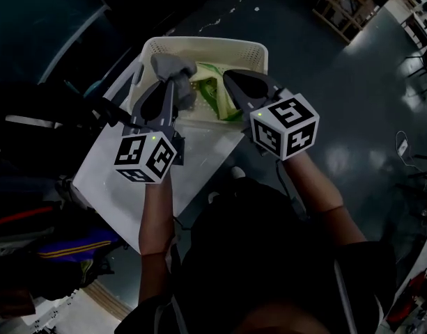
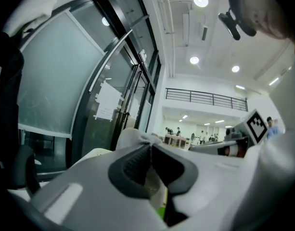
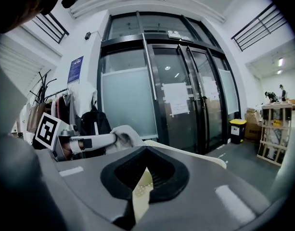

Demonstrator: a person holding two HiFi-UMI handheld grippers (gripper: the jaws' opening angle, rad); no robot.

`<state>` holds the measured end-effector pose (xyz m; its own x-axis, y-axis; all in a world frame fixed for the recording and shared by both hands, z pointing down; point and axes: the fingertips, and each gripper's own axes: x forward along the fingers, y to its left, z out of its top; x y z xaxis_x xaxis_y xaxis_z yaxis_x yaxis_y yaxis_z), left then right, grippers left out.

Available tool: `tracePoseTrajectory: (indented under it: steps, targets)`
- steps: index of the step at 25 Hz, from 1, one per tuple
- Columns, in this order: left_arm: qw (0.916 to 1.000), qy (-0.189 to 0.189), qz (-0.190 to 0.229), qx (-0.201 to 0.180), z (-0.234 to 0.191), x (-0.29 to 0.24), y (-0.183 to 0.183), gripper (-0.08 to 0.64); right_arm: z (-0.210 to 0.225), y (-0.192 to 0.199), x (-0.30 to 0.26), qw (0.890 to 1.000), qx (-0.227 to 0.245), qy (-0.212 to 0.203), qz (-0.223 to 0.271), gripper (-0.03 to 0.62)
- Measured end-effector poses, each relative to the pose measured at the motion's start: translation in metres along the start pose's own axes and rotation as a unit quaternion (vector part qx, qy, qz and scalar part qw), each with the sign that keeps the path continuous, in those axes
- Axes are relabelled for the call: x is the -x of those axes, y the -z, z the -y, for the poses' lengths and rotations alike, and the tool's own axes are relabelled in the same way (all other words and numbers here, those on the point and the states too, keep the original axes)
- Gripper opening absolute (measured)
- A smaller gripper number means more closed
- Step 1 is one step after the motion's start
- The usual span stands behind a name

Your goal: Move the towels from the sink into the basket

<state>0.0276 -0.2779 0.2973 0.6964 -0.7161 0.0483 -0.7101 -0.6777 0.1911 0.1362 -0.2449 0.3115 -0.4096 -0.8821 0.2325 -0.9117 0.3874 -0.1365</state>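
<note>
Dark floor (image 1: 324,110), basket (image 1: 199,42) on white table (image 1: 105,186), glass doors (image 3: 181,100)

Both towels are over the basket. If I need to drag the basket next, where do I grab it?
Probably the basket's far rim, from above, one jaw inside the wall, one outside. That lip is thin, upright and bare; the near side sits under the left gripper's grey towel and the right gripper's green towel.
</note>
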Motion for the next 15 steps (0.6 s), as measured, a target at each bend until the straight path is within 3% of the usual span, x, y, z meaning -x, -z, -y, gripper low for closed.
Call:
tracePoseTrajectory:
  steps: [8, 15]
  targets:
    - [0.9981, 0.024, -0.047, -0.031, 0.017, -0.021, 0.016, 0.015, 0.015, 0.008, 0.009, 1.0, -0.01, 0.017, -0.005, -0.002]
    - [0.9988, 0.021, -0.036, -0.025, 0.016, -0.024, 0.013, 0.098, 0.015, 0.011, 0.009, 1.0, -0.013, 0.014, -0.008, -0.002]
